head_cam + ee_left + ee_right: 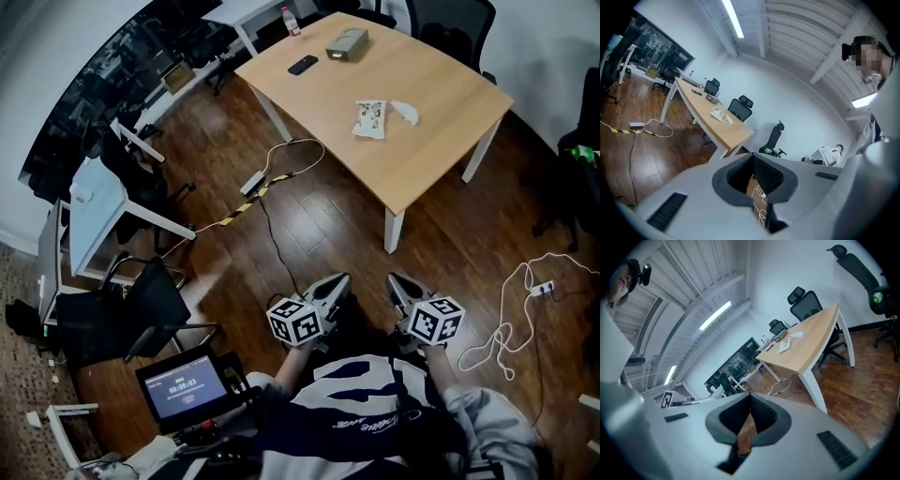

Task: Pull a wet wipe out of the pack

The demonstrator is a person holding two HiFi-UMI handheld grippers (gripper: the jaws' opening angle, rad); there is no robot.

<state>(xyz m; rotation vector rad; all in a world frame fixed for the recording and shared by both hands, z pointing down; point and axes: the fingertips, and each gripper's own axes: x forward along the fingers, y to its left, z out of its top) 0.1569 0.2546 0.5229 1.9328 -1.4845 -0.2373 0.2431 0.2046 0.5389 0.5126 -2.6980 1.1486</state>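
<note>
Both clenched shut and empty, left gripper [336,281] and right gripper [396,280], low by the person's chest; wipe pack [369,119] sits at 12 o'clock on the table [441,141].

Table [441,141] sits ahead of both grippers, well apart from them. On it, approx. centre: wipe pack [369,119], w/ crumpled sheet [405,112] just right of it. Far-left corner: box [347,41], small flat device [302,65] left of box. Power strip [253,182] on floor left of table. Left gripper [337,279] & right gripper [394,279] side by side, bottom centre. Screen [184,385] bottom left.
</note>
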